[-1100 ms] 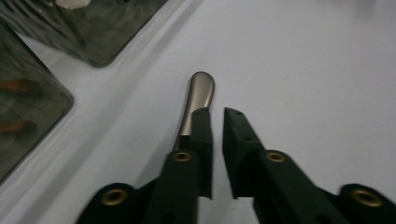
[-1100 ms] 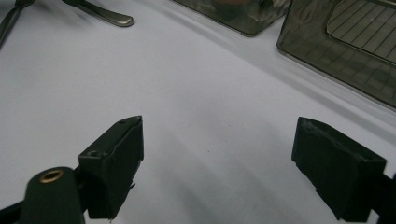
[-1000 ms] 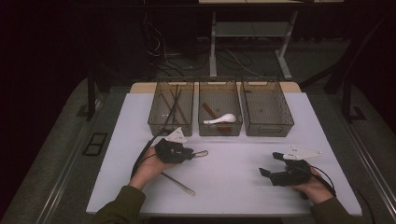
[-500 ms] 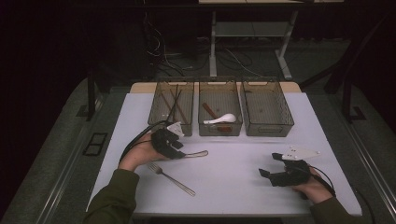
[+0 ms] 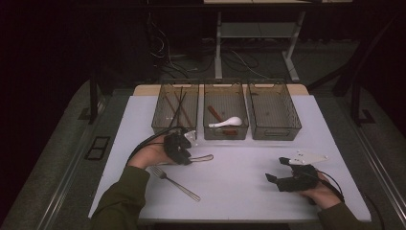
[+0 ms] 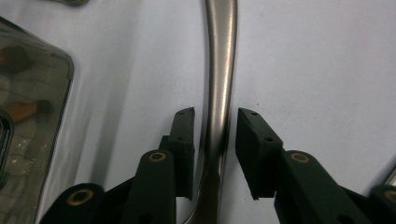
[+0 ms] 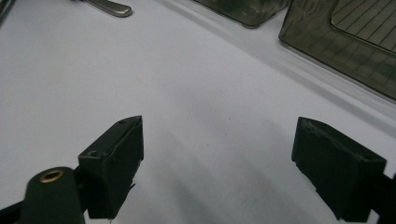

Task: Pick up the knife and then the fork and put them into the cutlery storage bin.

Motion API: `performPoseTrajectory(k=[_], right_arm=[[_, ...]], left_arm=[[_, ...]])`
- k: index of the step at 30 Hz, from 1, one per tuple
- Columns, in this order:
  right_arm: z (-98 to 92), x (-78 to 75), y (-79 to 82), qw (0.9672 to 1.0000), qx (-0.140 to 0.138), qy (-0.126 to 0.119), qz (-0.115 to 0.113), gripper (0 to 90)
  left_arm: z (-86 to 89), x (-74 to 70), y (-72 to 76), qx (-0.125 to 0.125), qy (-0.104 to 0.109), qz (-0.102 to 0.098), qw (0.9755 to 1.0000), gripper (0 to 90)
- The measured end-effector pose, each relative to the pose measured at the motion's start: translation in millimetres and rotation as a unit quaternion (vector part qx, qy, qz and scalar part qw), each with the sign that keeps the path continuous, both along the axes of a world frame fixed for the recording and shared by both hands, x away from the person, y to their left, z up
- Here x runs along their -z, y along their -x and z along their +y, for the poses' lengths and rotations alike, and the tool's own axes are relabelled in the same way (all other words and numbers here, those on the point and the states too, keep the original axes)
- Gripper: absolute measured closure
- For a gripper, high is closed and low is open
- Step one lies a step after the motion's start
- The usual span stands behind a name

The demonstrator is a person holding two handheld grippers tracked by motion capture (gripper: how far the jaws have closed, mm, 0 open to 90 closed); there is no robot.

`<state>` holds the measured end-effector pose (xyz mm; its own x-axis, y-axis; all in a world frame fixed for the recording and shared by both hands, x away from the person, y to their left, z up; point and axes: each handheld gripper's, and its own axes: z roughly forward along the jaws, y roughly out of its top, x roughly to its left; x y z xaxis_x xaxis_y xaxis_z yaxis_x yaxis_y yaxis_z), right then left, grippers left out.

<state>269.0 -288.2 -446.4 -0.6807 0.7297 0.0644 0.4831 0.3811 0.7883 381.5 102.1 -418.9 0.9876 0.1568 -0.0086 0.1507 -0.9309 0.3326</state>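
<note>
White tabletop carries everything, three clear bins in a row along its far edge. Left bin holds dark chopsticks, middle bin a white soup spoon plus a reddish-brown utensil, right bin looks bare. Left claw sits just in front of the left and middle bins; a metal spoon lies flat on the tabletop there, bowl end poking out to the claw's right in the high view. In the left gripper view the spoon's handle runs straight up between the jaws, which have just been closing; left pad looks to be touching or nearly touching the handle, slim gap visible on the right pad, so not pinching yet. Right claw rests near the front right of the tabletop, jaws spread wide, nothing between them per the right gripper view. Metal fork lies diagonally on the tabletop just in front of the left hand, untouched.
</note>
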Motion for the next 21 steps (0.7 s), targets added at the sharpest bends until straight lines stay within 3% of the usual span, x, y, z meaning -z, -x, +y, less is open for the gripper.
performPoseTrajectory(k=[3, 5, 14, 18, 21], right_arm=[[-0.5, 0.1, 0.0, 1.0, 0.0, 0.001, 0.0, 16.5], [-0.7, -0.2, 0.5, 1.0, 0.0, -0.001, 0.0, 16.5], [-1.2, 0.1, 1.1, 1.0, 0.0, 0.002, -0.001, 16.5], [-1.2, 0.1, 1.3, 1.0, 0.001, 0.002, -0.001, 16.5], [-1.0, 0.7, 1.1, 1.0, 0.0, 0.002, 0.0, 16.5]], left_arm=[[-8.6, -1.9, -0.2, 0.017, -0.032, -0.001, 0.9993, 70.1], [-9.8, -2.1, -0.4, 0.019, -0.036, 0.0, 0.9992, 71.0], [-6.9, -1.2, -3.6, 0.012, -0.025, 0.011, 0.9996, 75.1], [-1.9, -0.3, -4.4, 0.013, -0.01, 0.012, 0.9998, 77.3], [7.3, 2.9, -4.9, 0.008, 0.027, 0.016, 0.9995, 77.8]])
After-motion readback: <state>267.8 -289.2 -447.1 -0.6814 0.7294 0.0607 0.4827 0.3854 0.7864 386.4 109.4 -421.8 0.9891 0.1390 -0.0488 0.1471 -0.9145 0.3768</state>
